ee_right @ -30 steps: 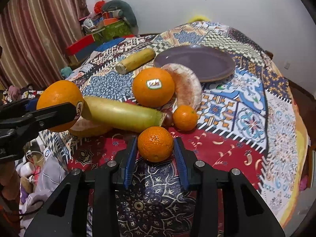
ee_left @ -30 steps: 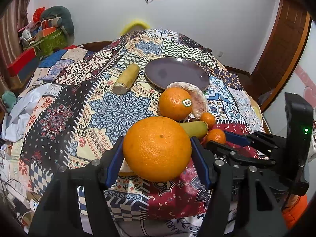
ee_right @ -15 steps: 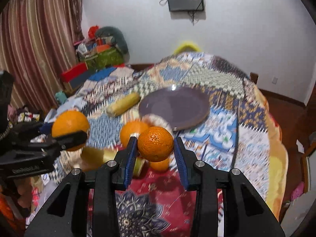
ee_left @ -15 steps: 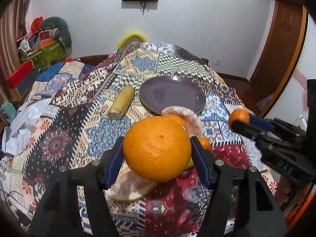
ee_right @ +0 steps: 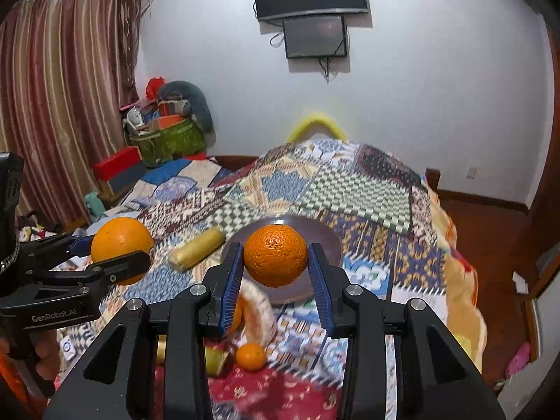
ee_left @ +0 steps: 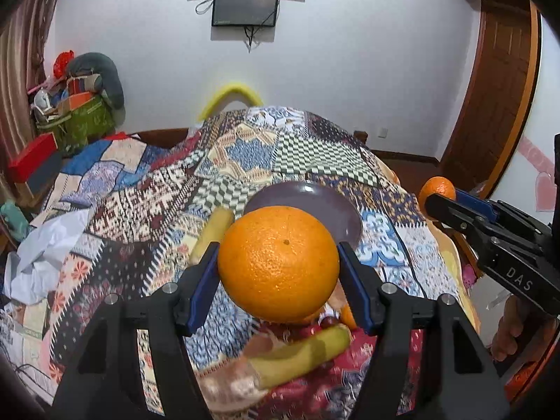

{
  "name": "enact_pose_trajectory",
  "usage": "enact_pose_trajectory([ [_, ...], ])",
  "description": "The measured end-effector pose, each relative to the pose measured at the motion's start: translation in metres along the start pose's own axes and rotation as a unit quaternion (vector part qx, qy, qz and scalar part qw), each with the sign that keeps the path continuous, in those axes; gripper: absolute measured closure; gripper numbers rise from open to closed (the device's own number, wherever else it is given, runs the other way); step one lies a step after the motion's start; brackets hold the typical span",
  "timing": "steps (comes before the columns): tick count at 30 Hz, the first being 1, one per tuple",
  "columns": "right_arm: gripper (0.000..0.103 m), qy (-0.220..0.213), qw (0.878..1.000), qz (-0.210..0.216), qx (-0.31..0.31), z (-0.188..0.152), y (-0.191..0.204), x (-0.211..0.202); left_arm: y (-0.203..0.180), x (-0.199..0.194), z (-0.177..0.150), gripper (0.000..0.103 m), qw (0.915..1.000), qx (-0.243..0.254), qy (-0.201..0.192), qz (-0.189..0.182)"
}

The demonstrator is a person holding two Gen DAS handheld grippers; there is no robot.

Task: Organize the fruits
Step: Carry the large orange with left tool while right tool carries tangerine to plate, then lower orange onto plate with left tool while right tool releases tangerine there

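My left gripper (ee_left: 278,276) is shut on a large orange (ee_left: 278,262) and holds it high above the quilted table; it also shows in the right wrist view (ee_right: 120,250). My right gripper (ee_right: 274,262) is shut on a small orange (ee_right: 275,255), raised above the table; it shows at the right in the left wrist view (ee_left: 437,189). A purple plate (ee_left: 332,206) lies behind both fruits, also in the right wrist view (ee_right: 325,241). A yellow-green fruit (ee_left: 301,353), a small orange (ee_right: 250,356) and a pale shell-like dish (ee_right: 259,311) lie below.
A yellow cylinder (ee_right: 196,252) lies left of the plate. The patchwork cloth (ee_left: 147,210) covers the table. White paper (ee_left: 38,262) lies at the left edge. Boxes and bags (ee_right: 164,133) are piled by the curtain. A wooden door (ee_left: 497,98) is at the right.
Both grippers have risen and tilted up with their oranges, so the table looks lower and farther and the wall screens have come into view.
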State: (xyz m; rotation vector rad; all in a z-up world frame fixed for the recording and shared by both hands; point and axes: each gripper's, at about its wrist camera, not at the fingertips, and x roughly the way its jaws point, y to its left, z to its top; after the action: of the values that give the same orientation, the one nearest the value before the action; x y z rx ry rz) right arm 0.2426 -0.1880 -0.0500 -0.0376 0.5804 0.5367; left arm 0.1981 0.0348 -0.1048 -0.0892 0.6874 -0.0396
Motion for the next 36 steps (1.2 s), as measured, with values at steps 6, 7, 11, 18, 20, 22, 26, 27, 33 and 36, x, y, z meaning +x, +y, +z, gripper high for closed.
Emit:
enact_pose_trajectory([
  [6, 0.069, -0.02, 1.0, -0.008, -0.003, 0.017, -0.007, 0.01, 0.009, 0.015, 0.024, 0.039, 0.9998, -0.005, -0.013, 0.012],
  [7, 0.068, -0.021, 1.0, -0.008, -0.003, 0.02, -0.008, 0.012, 0.01, 0.018, 0.027, 0.039, 0.9998, -0.006, -0.014, 0.013],
  [11, 0.068, -0.025, 1.0, -0.011, -0.006, 0.027, -0.014, 0.025, 0.015, 0.032, 0.039, 0.039, 0.9997, -0.008, -0.016, 0.017],
  [18, 0.068, -0.019, 1.0, -0.023, -0.008, 0.032, -0.026, 0.051, 0.02, 0.059, 0.057, 0.039, 0.9995, 0.003, -0.015, 0.026],
  [20, 0.068, -0.016, 0.999, -0.03, -0.015, 0.033, -0.031, 0.058, 0.022, 0.069, 0.061, 0.039, 0.9995, 0.005, -0.011, 0.028],
  [22, 0.068, -0.012, 0.999, -0.037, -0.019, 0.035, -0.034, 0.066, 0.026, 0.081, 0.066, 0.039, 0.9997, 0.003, -0.004, 0.024],
  [26, 0.068, 0.0, 0.999, -0.043, -0.022, 0.037, -0.043, 0.084, 0.03, 0.108, 0.073, 0.039, 0.9995, 0.009, 0.015, 0.028],
  [27, 0.068, 0.003, 0.999, -0.043, -0.022, 0.037, -0.044, 0.088, 0.03, 0.114, 0.074, 0.039, 0.9993, 0.011, 0.019, 0.03],
  [33, 0.068, 0.021, 0.999, -0.037, -0.032, 0.039, -0.048, 0.112, 0.036, 0.157, 0.076, 0.039, 0.9972, 0.025, 0.058, 0.038],
  [36, 0.068, 0.038, 0.999, -0.025, -0.03, 0.037, -0.052, 0.128, 0.037, 0.174, 0.075, 0.039, 0.9961, 0.028, 0.076, 0.036],
])
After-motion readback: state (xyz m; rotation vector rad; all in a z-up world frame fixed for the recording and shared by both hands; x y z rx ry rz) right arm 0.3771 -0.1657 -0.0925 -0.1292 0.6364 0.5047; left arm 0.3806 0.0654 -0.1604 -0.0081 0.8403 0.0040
